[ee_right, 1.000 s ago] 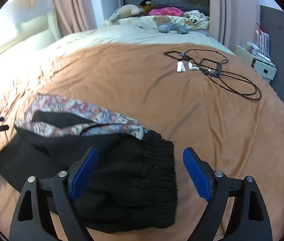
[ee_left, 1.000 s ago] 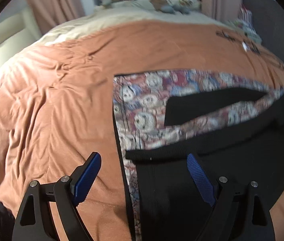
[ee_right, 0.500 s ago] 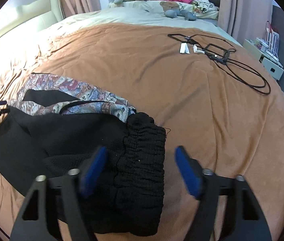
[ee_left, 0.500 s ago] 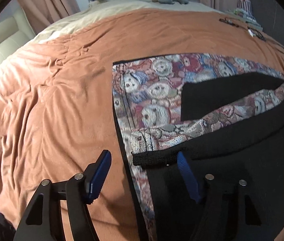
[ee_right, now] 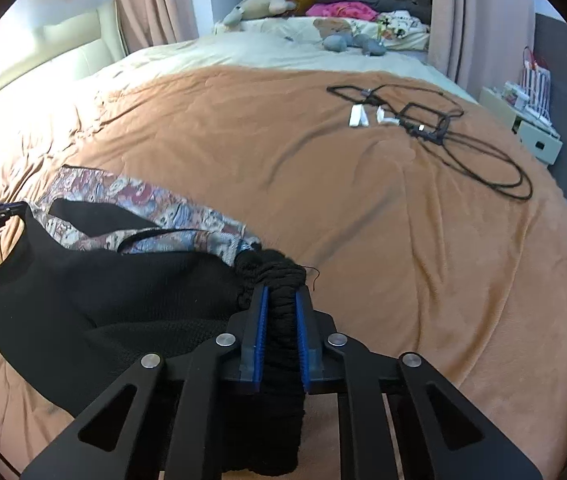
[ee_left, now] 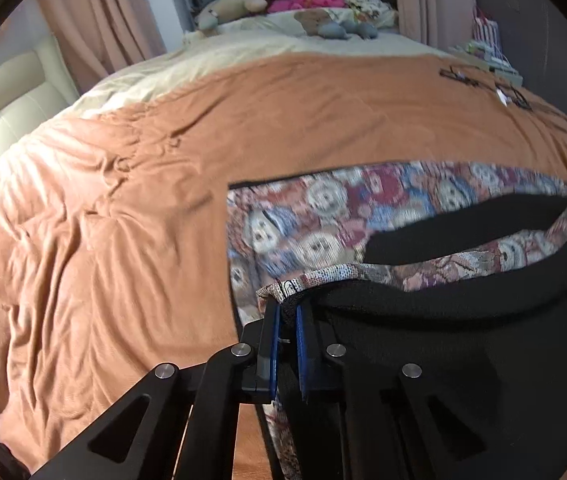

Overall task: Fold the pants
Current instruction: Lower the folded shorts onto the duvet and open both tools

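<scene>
My work surface is a bed covered by an orange-brown blanket [ee_right: 363,208], creased toward its left side. The pants [ee_right: 95,292] lie directly on it, black fabric over a bear-print lining. Black cables [ee_right: 479,160] and two small white items [ee_right: 357,115] lie further back. Beyond the blanket, a cream sheet [ee_right: 267,50] carries stuffed toys [ee_right: 257,6] and pink fabric [ee_right: 341,10]

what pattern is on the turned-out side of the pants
Teddy-bear faces in red, blue and cream on the pants, the other side plain black; clearest in the left wrist view.
</scene>
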Available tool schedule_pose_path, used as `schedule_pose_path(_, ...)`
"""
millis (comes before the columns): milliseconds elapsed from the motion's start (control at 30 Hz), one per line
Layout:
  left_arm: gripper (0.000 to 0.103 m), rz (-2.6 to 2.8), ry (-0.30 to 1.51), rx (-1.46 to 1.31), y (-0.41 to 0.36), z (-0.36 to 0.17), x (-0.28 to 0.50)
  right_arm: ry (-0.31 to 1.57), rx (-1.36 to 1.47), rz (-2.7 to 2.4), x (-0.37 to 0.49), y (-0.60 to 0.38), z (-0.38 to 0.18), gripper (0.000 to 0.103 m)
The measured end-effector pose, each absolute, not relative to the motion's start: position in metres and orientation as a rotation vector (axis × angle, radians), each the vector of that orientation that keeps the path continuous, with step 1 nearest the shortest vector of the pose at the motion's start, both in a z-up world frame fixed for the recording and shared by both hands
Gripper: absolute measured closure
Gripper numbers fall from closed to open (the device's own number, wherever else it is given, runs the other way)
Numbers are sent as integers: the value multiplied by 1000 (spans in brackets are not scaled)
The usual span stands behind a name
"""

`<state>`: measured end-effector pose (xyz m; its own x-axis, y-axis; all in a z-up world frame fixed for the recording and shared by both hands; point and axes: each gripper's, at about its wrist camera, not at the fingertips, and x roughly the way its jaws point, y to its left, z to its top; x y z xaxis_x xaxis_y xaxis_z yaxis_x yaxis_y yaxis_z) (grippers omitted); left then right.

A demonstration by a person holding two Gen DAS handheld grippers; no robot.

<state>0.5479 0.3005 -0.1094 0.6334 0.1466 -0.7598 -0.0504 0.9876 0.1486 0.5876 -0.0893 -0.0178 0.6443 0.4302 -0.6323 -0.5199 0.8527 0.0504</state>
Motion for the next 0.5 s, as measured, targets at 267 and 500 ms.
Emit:
schedule_pose_path(267, 96, 242, 824, 78, 317, -73, 561, 638, -116, 511, 585, -84, -6, 97)
schedule_pose_path(500, 96, 308, 863, 82, 325, -77, 599, 665, -112, 479, 607, -65, -11, 97)
